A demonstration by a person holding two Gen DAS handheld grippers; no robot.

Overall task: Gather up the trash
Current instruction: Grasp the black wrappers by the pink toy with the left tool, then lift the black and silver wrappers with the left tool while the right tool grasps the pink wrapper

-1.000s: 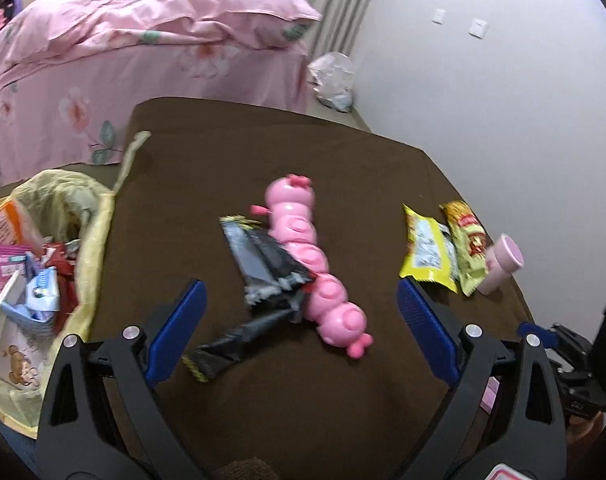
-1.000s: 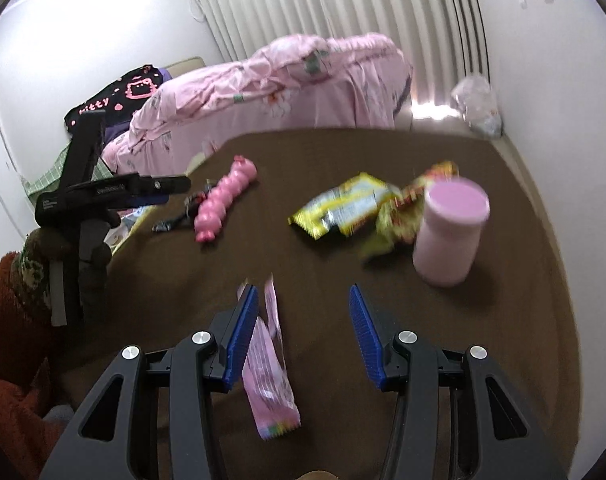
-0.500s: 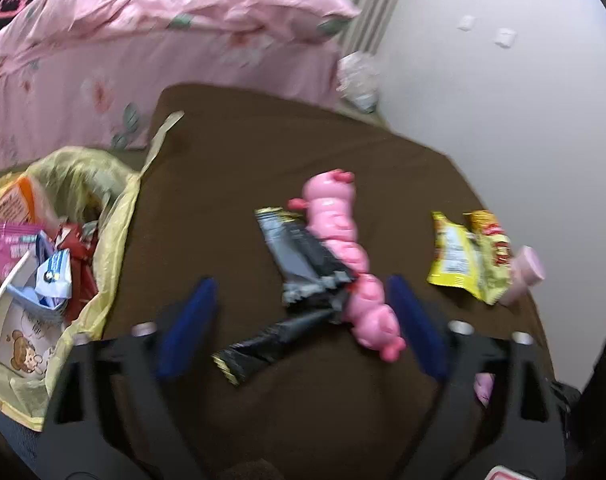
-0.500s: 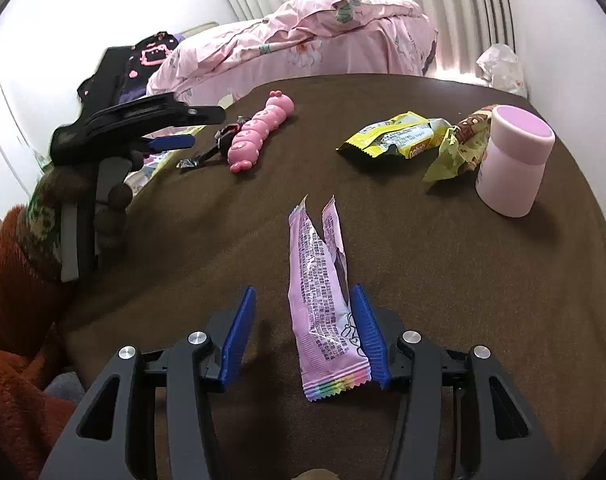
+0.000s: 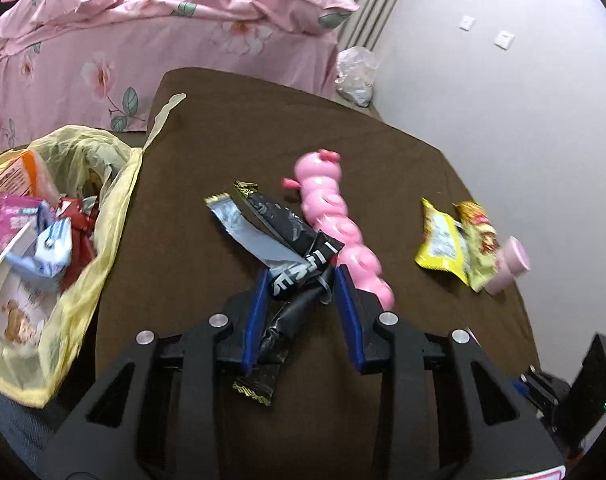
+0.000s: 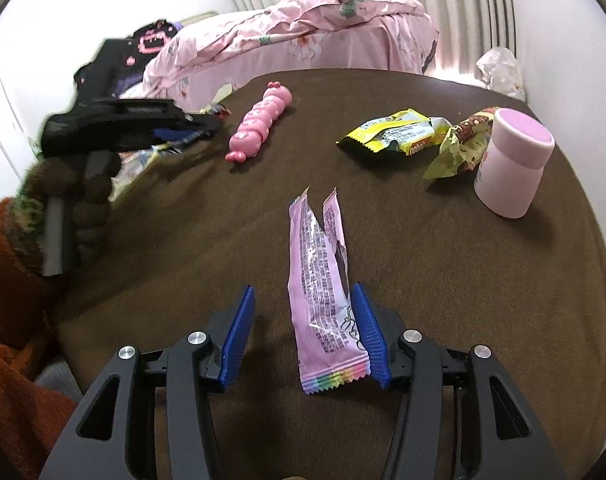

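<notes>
Wrapper, black [image 5: 291, 264], lies on bench [image 5: 223, 128] between closing left claw [image 5: 303, 304] pads, beside pink toy [image 5: 335, 224]. Right claw [image 6: 307, 332] open astride pink wrapper [image 6: 323, 280]. Pinch wrapper only, clear of toy.

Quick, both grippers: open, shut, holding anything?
Left gripper: closing around the black wrapper, not yet clamped.
Right gripper: open, pink wrapper between its fingers, ungripped.

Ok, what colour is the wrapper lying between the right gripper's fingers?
Pink wrapper, with a rainbow-striped bottom edge; clearest in the right wrist view.
</notes>
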